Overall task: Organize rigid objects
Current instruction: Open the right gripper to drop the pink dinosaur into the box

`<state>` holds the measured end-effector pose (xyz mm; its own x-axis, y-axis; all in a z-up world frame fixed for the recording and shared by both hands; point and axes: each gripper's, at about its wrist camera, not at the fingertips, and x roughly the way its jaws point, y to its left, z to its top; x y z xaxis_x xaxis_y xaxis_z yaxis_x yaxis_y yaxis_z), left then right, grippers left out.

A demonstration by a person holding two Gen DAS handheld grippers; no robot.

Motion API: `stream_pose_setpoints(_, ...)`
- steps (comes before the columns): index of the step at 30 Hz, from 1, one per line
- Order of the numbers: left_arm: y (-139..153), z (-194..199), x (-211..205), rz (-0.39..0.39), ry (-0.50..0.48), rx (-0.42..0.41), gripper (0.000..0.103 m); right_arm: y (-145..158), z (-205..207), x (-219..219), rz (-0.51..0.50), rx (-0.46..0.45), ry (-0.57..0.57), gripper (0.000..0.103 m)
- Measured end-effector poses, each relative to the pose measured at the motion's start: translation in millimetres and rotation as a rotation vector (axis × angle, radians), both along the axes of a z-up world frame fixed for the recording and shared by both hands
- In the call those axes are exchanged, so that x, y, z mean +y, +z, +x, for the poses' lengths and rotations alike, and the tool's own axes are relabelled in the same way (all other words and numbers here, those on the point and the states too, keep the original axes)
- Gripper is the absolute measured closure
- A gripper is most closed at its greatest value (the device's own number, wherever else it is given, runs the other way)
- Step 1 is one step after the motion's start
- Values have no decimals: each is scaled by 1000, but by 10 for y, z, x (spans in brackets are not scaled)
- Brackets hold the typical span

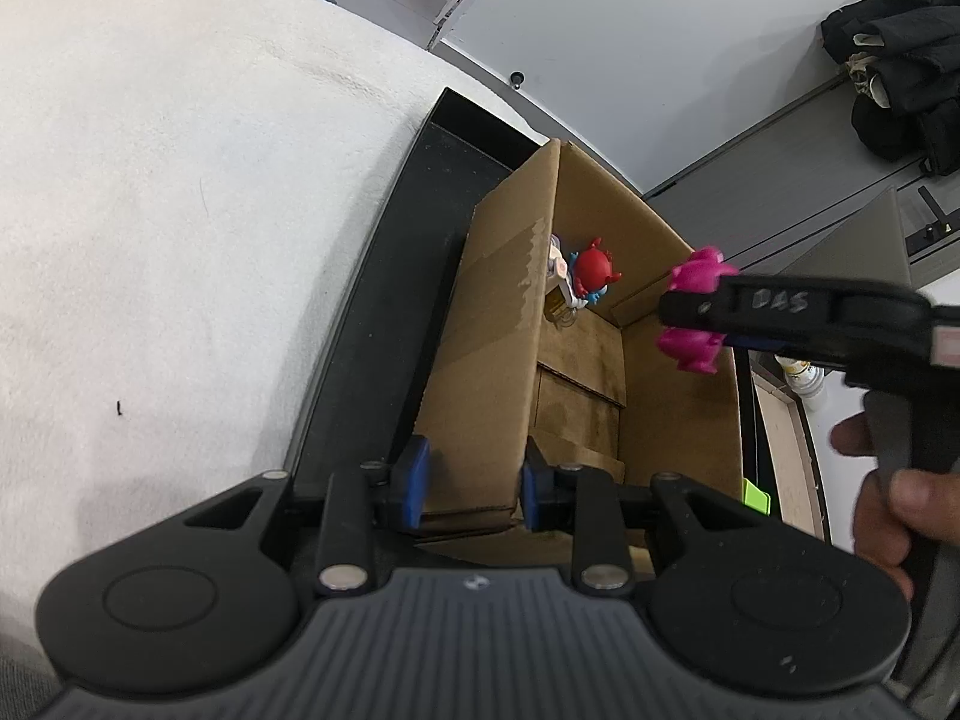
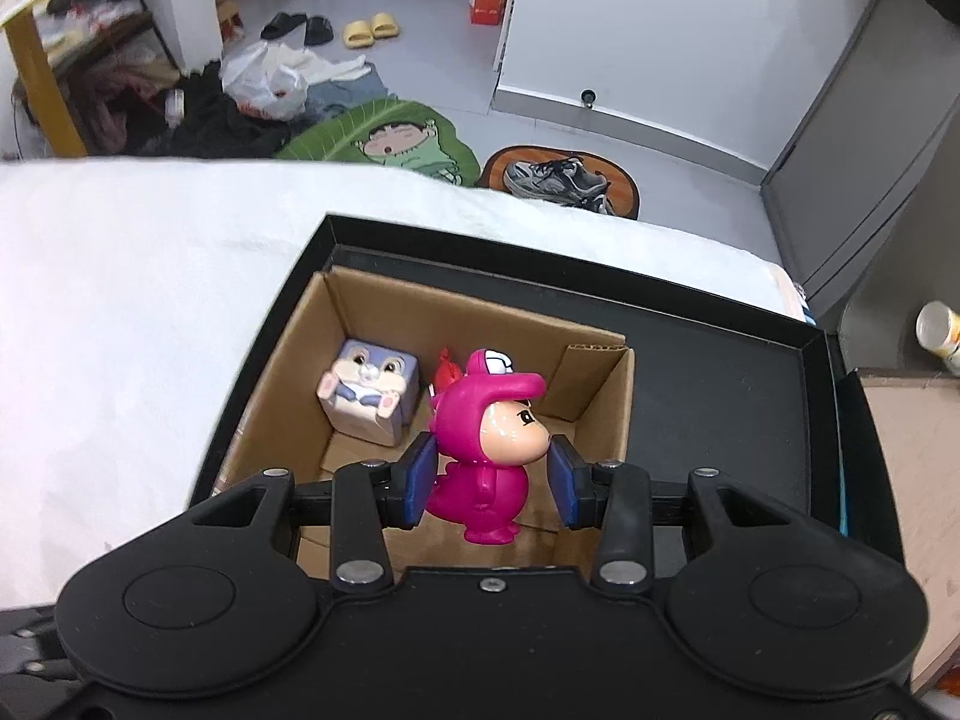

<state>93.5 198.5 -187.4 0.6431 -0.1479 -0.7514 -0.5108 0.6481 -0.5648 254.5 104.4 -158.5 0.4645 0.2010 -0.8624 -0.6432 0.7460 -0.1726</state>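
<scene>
Two hand-held grippers in view. Left hand-held gripper [image 1: 474,489], low centre of the left wrist view: blue pads [image 1: 415,482] pinching the near wall of the cardboard box [image 1: 480,360], one pad outside, the other inside. Right hand-held gripper [image 2: 492,483], low centre of the right wrist view: blue pads [image 2: 420,483] partly spread, the left one touching the magenta figurine [image 2: 483,468], the right one seemingly a sliver clear of its cheek, so cannot tell for sure how firmly clamped. In the left wrist view, at the right edge, the same right hand-held gripper [image 1: 690,315] crossing the figurine's [image 1: 699,273] middle, over the box's right wall.

Magenta figurine between the pads, upright, above the open box: glossy pink hooded suit, peach face turned to frame right, small feet pointing down.

Inside the box, at its far end: a grey-and-cream bunny cube [image 2: 367,396] on the left, a red toy [image 2: 447,369] just beside it, mostly hidden behind the figurine. Box inside a black tray [image 2: 690,396], on a white-covered surface [image 2: 120,300].
</scene>
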Motion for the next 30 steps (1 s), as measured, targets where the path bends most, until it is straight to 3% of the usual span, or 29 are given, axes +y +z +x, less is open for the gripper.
stream_pose_setpoints(7, -2, 10, -13, -1, 0, 0, 75, -158, -31, 75, -76, -33, 27, 63)
stream_pose_setpoints(13, -3, 11, -11, -3, 0, 0, 75, -177, -85, 135, -157, -152, 71, 61)
stream_pose_setpoints(30, 1, 0, -31, -3, 3, -2, 75, 197, -49, -356, -50, -97, -2, 57)
